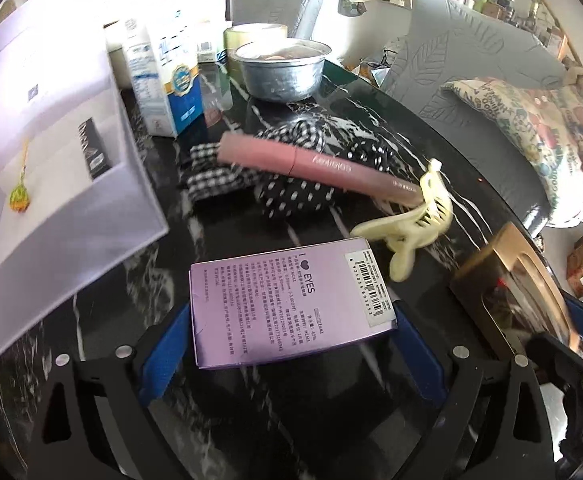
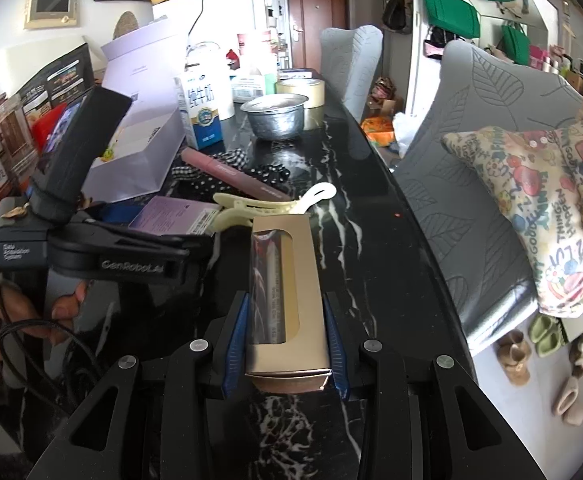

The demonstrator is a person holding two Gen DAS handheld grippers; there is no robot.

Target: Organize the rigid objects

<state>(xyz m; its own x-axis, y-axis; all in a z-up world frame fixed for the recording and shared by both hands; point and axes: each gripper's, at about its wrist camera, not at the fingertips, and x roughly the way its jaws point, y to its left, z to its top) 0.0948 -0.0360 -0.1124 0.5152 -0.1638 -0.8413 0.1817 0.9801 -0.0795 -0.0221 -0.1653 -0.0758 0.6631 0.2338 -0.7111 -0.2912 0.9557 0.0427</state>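
Left wrist view shows the largest container, a pale lilac storage box at the left of the black marbled desk, open at the top; inside it hang a small green and yellow charm and a dark printed card. Behind it stands a blue and white milk carton, then a metal bowl holding something pinkish that cannot be made out. A pink tube box lies across checked and dotted fabric bows, with a cream hair clip just beside its right end.

The purple eye-product box lies flat on the desk between the blue pads of the left claw. That claw stands wide, its pads apart from the box sides, holding nothing.

Right wrist view shows the right claw clamped on a gold windowed box, pads pressed on both long sides; a pale tube shows through its window. A hand grips the left tool.
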